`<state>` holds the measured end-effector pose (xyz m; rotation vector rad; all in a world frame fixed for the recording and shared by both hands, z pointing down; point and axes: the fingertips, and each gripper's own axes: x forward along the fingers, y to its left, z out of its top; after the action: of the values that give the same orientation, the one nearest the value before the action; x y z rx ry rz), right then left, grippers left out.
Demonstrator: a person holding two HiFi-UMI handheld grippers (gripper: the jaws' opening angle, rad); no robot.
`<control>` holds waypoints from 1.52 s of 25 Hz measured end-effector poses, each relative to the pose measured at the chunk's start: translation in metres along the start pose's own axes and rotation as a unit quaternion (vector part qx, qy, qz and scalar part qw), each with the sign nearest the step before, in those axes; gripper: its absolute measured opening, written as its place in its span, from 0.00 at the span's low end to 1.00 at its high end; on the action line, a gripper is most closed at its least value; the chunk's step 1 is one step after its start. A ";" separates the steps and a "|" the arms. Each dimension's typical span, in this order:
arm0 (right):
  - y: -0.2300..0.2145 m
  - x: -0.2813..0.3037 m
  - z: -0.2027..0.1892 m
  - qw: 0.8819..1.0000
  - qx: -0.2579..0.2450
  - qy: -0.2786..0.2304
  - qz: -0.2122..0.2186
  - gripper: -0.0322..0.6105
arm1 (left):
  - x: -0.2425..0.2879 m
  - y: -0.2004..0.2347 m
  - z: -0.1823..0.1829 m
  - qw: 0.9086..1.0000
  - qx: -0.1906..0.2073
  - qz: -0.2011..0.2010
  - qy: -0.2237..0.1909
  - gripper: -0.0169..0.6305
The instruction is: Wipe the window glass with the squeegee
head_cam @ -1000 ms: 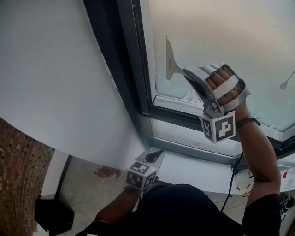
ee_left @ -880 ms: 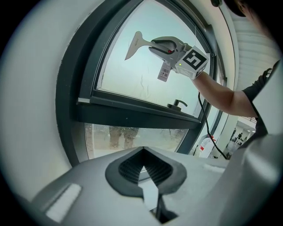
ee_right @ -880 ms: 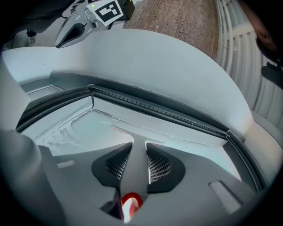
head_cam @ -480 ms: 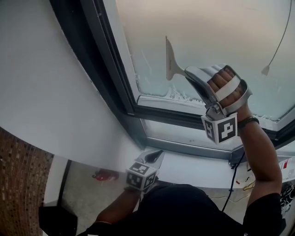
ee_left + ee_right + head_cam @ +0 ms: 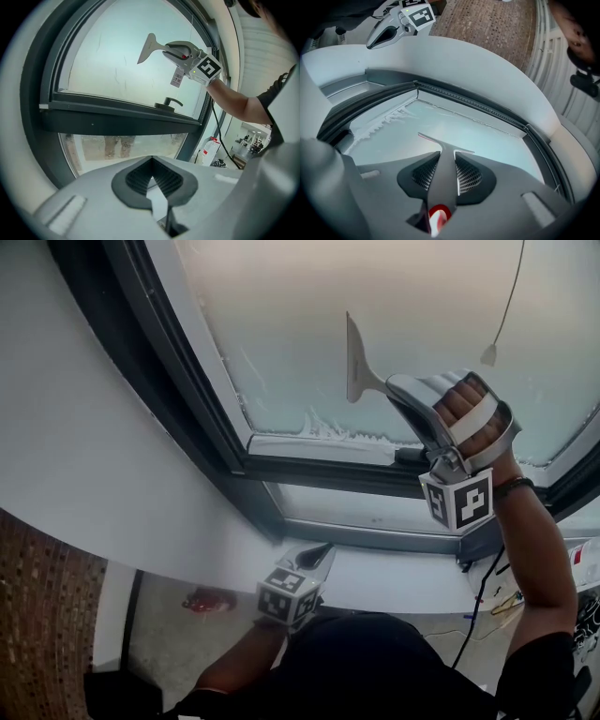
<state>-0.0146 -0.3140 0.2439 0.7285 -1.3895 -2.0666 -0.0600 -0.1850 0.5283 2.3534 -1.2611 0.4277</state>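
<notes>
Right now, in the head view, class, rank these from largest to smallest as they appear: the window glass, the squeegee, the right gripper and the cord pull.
1. window glass
2. right gripper, which is nearer the camera, so its size is flattered
3. squeegee, with its handle partly hidden in the jaws
4. cord pull

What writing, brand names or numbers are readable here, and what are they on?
None can be read.
The tag below the right gripper, which holds the squeegee: print too small to read.
The cube on it and the cube on the left gripper: black-and-white squares, no letters.
</notes>
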 end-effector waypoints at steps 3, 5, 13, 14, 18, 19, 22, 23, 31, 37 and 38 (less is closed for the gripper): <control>0.001 -0.014 -0.015 1.000 0.001 0.011 0.002 0.24 | 0.006 -0.013 -0.002 1.000 0.006 -0.009 0.008 0.03; 0.001 -0.024 -0.025 1.000 0.003 0.019 0.001 0.24 | 0.009 -0.020 0.000 1.000 0.011 -0.012 0.004 0.03; 0.005 -0.057 -0.058 0.999 -0.008 0.040 0.008 0.24 | 0.015 -0.039 -0.003 1.000 0.012 -0.019 0.009 0.03; 0.005 -0.060 -0.061 0.999 -0.010 0.042 0.009 0.24 | 0.016 -0.041 -0.003 1.000 0.015 -0.018 0.008 0.03; 0.003 -0.072 -0.074 0.999 -0.012 0.050 0.010 0.24 | 0.018 -0.049 -0.002 1.000 0.019 -0.020 0.004 0.03; 0.002 -0.074 -0.076 0.999 -0.011 0.052 0.010 0.24 | 0.018 -0.050 -0.002 1.000 0.019 -0.021 0.004 0.03; 0.002 -0.081 -0.083 0.998 -0.009 0.056 0.012 0.24 | 0.019 -0.055 -0.002 1.000 0.016 -0.021 0.006 0.03; 0.002 -0.083 -0.085 0.998 -0.009 0.056 0.013 0.24 | 0.019 -0.056 -0.003 1.000 0.015 -0.021 0.006 0.03; 0.001 -0.096 -0.099 0.998 -0.025 0.059 0.020 0.24 | 0.022 -0.065 -0.005 1.000 0.012 -0.025 0.008 0.03; 0.002 -0.104 -0.108 0.997 -0.027 0.065 0.021 0.24 | 0.024 -0.068 -0.001 0.999 0.015 -0.028 -0.001 0.03; 0.002 -0.105 -0.109 0.997 -0.026 0.066 0.021 0.24 | 0.025 -0.067 -0.001 1.000 0.016 -0.027 -0.002 0.03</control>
<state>0.1355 -0.3121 0.2254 0.7917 -1.2624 -1.9775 0.0096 -0.1688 0.5254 2.4095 -1.1982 0.4305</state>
